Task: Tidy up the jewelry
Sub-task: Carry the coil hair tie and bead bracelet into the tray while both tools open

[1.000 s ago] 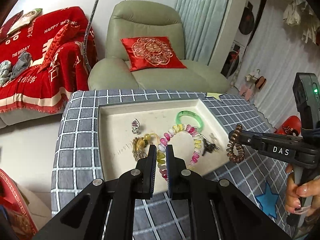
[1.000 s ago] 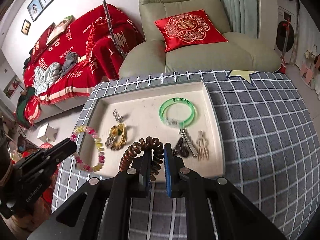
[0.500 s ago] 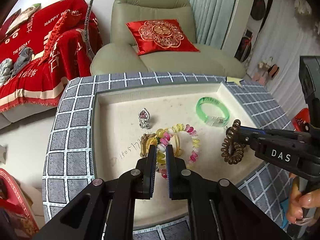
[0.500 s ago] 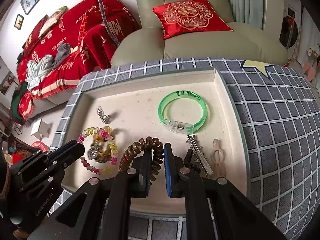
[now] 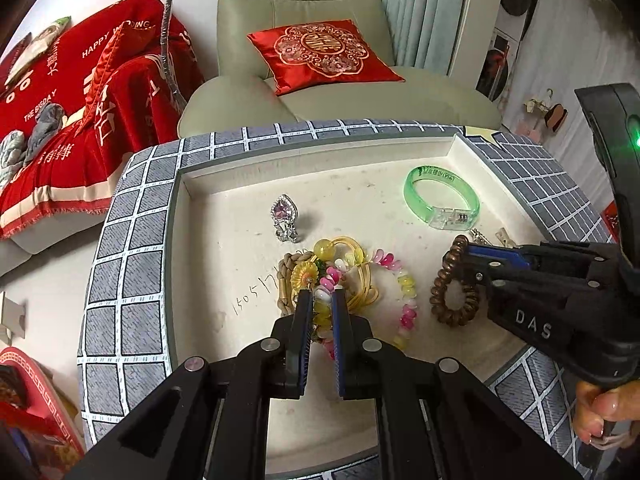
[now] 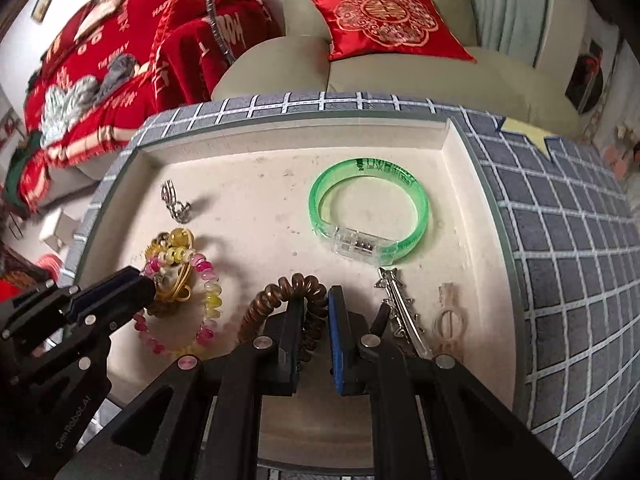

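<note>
Both grippers are over the tray (image 5: 188, 200), each carrying a piece. Looks like the put-down step.

Left gripper (image 5: 319, 304): jaws clenched on the pastel bead bracelet (image 5: 404, 292). From the left wrist view its loop drapes toward 3 o'clock of the fingers and lies on top of the yellow bead-and-cord pile (image 5: 320, 256). Whether it already rests on the tray floor or hangs just above it, I can't tell.

Right gripper (image 6: 314, 308): jaws pinching the brown spiral hair tie (image 6: 280, 292), with the coil arcing out toward 10 o'clock of the fingertips. It's low over the tray, between the bead bracelet and the silver hair clip (image 6: 400, 304).

Already lying in the tray: green bangle (image 6: 368, 208) at 1 o'clock from the right fingers, a clear clip (image 6: 448, 316) just beside the silver one, and a crystal ring (image 5: 285, 216) at 11 o'clock from the left fingers.

Next move, my read: let go of both pieces. The left should shift to bare floor first, otherwise the bracelet lands tangled on the yellow pile. The right has open floor at 12 o'clock, short of the bangle. Then lift straight up, so the coil doesn't snag a finger.
</note>
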### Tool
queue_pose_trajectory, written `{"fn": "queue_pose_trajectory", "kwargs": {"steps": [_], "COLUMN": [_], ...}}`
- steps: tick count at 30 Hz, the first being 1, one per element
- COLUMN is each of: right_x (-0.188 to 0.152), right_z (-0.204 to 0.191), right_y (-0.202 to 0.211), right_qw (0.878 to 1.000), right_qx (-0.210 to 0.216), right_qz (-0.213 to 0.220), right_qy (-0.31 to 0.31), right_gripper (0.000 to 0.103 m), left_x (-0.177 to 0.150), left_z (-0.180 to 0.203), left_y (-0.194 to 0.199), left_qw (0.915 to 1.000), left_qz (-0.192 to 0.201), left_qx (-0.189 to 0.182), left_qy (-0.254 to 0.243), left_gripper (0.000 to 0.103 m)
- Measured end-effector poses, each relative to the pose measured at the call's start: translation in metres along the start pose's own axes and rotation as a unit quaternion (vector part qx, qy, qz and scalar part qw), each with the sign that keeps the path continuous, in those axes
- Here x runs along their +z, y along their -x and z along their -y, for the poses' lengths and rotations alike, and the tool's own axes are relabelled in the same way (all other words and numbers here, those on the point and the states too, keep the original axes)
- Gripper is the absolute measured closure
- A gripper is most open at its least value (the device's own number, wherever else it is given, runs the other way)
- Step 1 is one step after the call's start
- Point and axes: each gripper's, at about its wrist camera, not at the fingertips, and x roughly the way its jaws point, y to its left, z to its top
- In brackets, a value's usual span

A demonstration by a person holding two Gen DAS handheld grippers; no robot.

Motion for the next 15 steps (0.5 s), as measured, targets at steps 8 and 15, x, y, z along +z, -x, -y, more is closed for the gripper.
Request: {"fn": "queue_pose_trajectory", "kwargs": {"steps": [8,15], "right_x": [-0.001,0.001], "right_z": [-0.007,-0.001], "right_y": [0.003,0.022], "right_qw": [1.0,1.0], "right_qx": [-0.018,-0.014], "right_qz": [0.007,0.028], "right_qy": [0.017,0.001], "right_gripper": [0.044,0.041], "left_x": [0.0,-0.001], "left_z": [0.004,0.003], "left_y": [-0.001,0.0], "left_qw": [0.9999,1.0], "left_qz": [-0.003,0.0], "left_qx": [0.007,0.002], "left_qy": [-0.007,-0.005], "left_gripper": [0.077,0.077]}}
